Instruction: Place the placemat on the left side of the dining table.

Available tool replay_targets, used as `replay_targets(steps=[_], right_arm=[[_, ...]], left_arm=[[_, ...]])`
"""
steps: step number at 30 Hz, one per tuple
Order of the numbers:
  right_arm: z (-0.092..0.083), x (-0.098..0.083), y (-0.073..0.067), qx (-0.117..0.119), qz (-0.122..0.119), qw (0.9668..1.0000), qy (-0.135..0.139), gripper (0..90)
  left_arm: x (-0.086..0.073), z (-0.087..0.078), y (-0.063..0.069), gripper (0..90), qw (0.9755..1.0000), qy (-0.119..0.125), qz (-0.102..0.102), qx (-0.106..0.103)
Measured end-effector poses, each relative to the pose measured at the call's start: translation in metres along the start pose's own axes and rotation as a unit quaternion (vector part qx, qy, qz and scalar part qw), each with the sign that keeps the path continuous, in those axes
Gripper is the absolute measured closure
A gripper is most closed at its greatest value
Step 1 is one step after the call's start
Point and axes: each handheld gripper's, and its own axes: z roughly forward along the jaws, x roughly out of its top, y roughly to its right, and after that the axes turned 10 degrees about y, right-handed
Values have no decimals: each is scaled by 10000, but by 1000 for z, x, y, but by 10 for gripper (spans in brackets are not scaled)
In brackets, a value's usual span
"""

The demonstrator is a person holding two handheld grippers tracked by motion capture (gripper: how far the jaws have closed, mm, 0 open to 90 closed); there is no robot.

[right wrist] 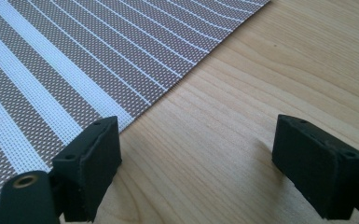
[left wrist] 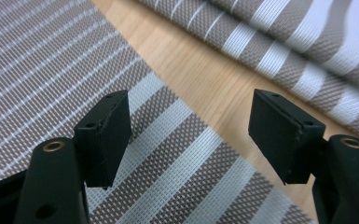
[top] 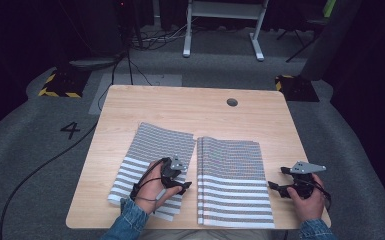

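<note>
The left striped placemat (top: 147,167) lies flat at the near left of the counter (top: 180,102), slightly askew, so its right edge is free to be pinched. The left gripper (top: 180,186) hovers low over that edge, jaws spread wide with nothing between them. Just across a narrow strip of bare wood lies the right striped placemat (top: 232,180). The right gripper (top: 276,186) waits beside that mat's right edge, jaws likewise apart and empty.
</note>
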Motion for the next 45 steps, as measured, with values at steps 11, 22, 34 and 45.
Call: replay_targets(steps=[11,22,34,45], right_arm=[[0,0,0,-6,-2,10000,-2,156],[0,0,0,-6,-2,10000,-2,156],[0,0,0,-6,-1,10000,-3,156],[0,0,0,-7,-5,10000,-3,155]], left_arm=[[-12,-1,-15,516,9976,680,4,111],[-13,0,-16,558,9974,711,-44,55],[-14,-7,-27,828,9958,843,-288,193],[7,-50,-27,876,9871,1584,-169,127]])
